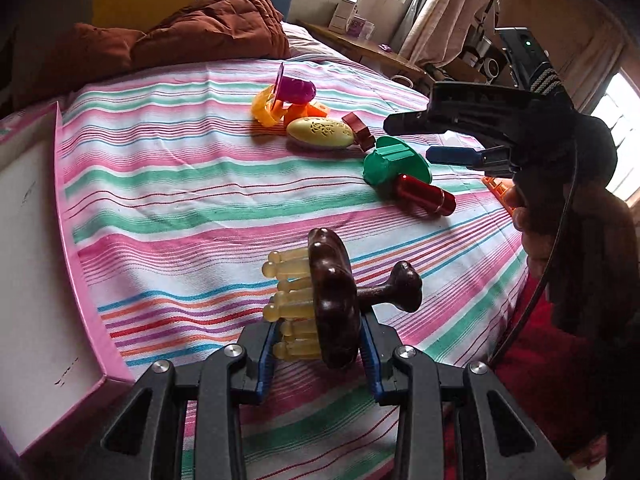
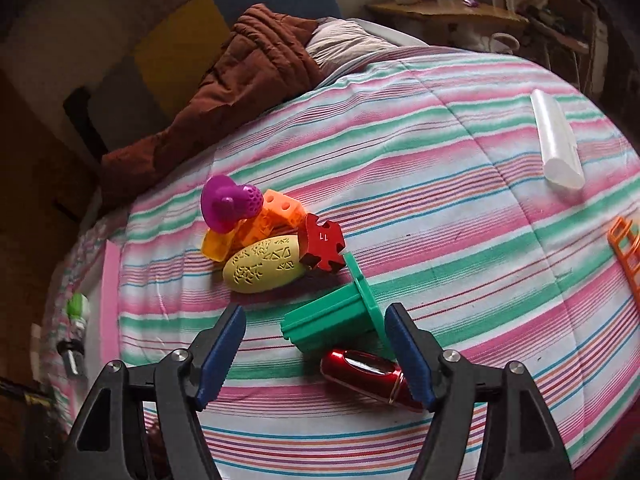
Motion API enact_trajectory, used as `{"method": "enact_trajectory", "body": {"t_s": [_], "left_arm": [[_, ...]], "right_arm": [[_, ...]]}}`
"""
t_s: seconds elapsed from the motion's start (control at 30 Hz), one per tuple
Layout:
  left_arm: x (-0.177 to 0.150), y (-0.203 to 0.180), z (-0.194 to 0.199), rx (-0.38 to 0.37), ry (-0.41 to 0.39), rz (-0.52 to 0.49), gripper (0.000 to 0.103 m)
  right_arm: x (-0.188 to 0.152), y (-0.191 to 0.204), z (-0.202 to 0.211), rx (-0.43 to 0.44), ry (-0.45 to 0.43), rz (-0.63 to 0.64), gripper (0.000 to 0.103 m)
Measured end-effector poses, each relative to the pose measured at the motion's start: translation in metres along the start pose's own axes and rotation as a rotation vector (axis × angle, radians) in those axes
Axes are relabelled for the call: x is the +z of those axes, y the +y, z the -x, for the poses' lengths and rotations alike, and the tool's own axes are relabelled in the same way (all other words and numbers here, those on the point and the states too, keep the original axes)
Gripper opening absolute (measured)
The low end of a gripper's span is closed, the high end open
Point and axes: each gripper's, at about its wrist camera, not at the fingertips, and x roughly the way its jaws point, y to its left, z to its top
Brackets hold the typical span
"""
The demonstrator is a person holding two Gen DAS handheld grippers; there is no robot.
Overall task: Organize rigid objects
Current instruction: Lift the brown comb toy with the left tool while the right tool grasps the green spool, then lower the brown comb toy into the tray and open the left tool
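Note:
My left gripper (image 1: 318, 350) is shut on a dark brown massage brush (image 1: 334, 300) with pale yellow prongs, held just above the striped bedspread. My right gripper (image 2: 316, 344) is open above a green flanged piece (image 2: 332, 318) and a red metal cylinder (image 2: 368, 376); it also shows in the left wrist view (image 1: 432, 140). Beyond lie a yellow patterned egg (image 2: 262, 264), a red puzzle block (image 2: 322, 248), orange blocks (image 2: 276, 212) and a purple piece (image 2: 228, 202).
A pink-edged white box (image 1: 40, 280) sits at the left of the bed. A brown quilt (image 1: 180, 28) lies at the head. A white tube (image 2: 556, 142) and an orange lattice piece (image 2: 628, 252) lie at the right. A wooden shelf (image 2: 444, 12) stands behind.

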Motion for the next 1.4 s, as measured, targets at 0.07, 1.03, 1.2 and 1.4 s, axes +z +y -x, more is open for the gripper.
{"method": "enact_trajectory", "body": {"t_s": [0.07,1.03,1.2,1.4], "left_arm": [[-0.001,-0.001,-0.001,0.004,-0.005,-0.006,0.036],[-0.022,0.001,0.053,-0.003,-0.079,0.033,0.036],[-0.023,0.012,0.088,0.023,-0.151,0.066,0.036],[-0.028,0.055,0.130,0.109,-0.217,0.190,0.036]], "right_arm": [[-0.003,0.009,-0.006,-0.060,0.004,0.069,0.073],[-0.029,0.068,-0.042,0.075,0.119,0.361,0.060],[-0.027,0.071,-0.044,0.060,0.107,0.377,0.060],[-0.028,0.079,-0.049,0.028,0.099,0.423,0.060]]}}
